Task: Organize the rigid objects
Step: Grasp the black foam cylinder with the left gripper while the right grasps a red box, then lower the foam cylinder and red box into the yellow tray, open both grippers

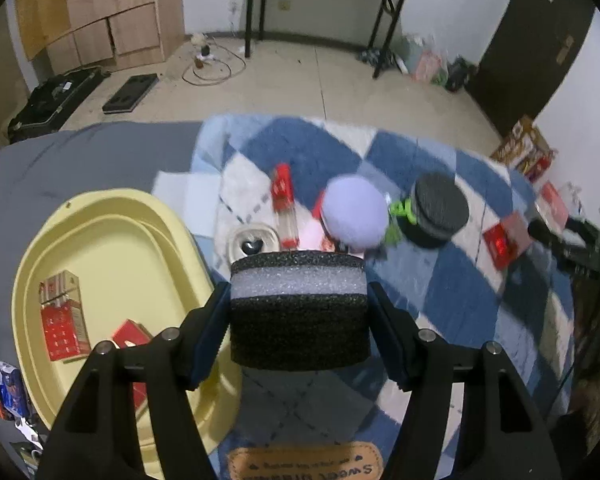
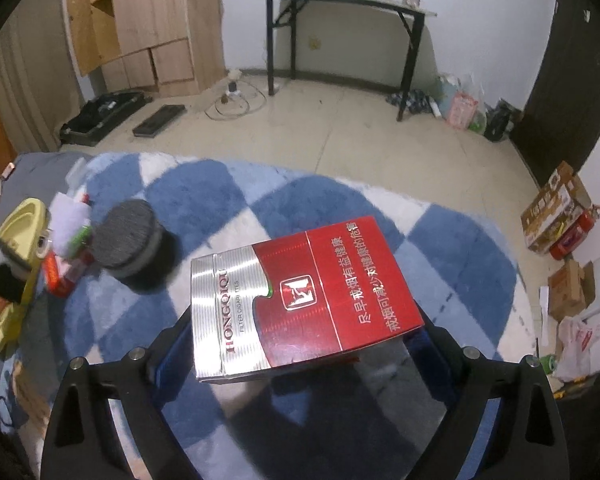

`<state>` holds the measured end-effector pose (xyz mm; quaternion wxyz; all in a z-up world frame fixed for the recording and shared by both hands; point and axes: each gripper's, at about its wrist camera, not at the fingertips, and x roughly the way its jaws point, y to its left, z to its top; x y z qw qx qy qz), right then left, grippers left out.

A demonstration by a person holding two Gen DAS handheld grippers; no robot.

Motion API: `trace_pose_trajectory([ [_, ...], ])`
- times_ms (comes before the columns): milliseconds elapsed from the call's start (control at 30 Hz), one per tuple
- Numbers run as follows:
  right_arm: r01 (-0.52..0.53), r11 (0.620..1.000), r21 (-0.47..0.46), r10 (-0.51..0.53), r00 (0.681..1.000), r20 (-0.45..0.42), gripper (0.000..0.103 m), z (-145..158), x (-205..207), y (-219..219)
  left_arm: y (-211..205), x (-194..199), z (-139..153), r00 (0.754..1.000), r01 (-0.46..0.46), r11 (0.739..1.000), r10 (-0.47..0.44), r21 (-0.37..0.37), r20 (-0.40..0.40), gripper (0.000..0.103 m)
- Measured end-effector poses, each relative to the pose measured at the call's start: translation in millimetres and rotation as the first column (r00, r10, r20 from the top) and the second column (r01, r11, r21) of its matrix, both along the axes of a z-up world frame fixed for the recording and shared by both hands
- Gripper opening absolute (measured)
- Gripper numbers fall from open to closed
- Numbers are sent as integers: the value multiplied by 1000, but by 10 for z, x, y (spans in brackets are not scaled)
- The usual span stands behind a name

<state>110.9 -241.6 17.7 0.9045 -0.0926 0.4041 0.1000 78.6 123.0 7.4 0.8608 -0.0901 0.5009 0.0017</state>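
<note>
My left gripper [image 1: 299, 316] is shut on a round black foam disc with a white layer [image 1: 299, 304], lifted above the blue checked blanket beside the yellow oval tray [image 1: 112, 208]. Red cigarette packs [image 1: 64, 326] lie in that tray. My right gripper [image 2: 300, 344] is shut on a red and silver cigarette box [image 2: 304, 300], held flat above the blanket. A second black foam disc [image 1: 440, 210] [image 2: 130, 244] rests on the blanket next to a lilac plush item [image 1: 354, 214].
A red pack [image 1: 282, 188], a small white container [image 1: 252, 240], a green toy [image 1: 402, 212] and another red pack [image 1: 500, 244] lie on the blanket [image 2: 320, 208]. Beyond the bed are tiled floor, a black table [image 2: 340, 4], a wooden cabinet [image 2: 152, 28] and cardboard boxes [image 2: 556, 208].
</note>
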Motion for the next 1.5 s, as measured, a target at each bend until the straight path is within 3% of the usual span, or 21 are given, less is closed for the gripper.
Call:
trace_pose_trajectory([
  [133,-50,999,-18,51,998,45,94,148,-182,209,258,-19,155,998,-49,999,48,9,38,68],
  [300,-305,949,-80,313,942,119,94,354,-678,1108,963,-149,369,978,-193,980,189,38,90,68],
  [467,-536,840,-84,541,839,51,94,199,-1066,2292,1604,-326,181,955,-296,950,292,104,51,68],
  [633,-611,791,-39,609,792,-47,94,-171,-1198,3147,2133,-478,-147,918,-396,915,397,77,-6,68],
  [800,-607,792,-62,598,792,-122,94,-626,-1194,3695,2343,-567,-356,902,-432,901,432,34,1,68],
  [1000,-576,816,-52,564,813,-144,94,-908,-1098,3898,2454,-573,-488,894,-448,894,448,4,-8,68],
  [1200,-564,825,-22,555,818,-149,94,-1059,-983,3994,2426,-530,-511,896,-444,896,444,4,-4,68],
  [1500,-570,822,-21,561,815,-148,94,-1040,-1028,3988,2409,-512,-510,894,-448,894,448,4,-11,68],
])
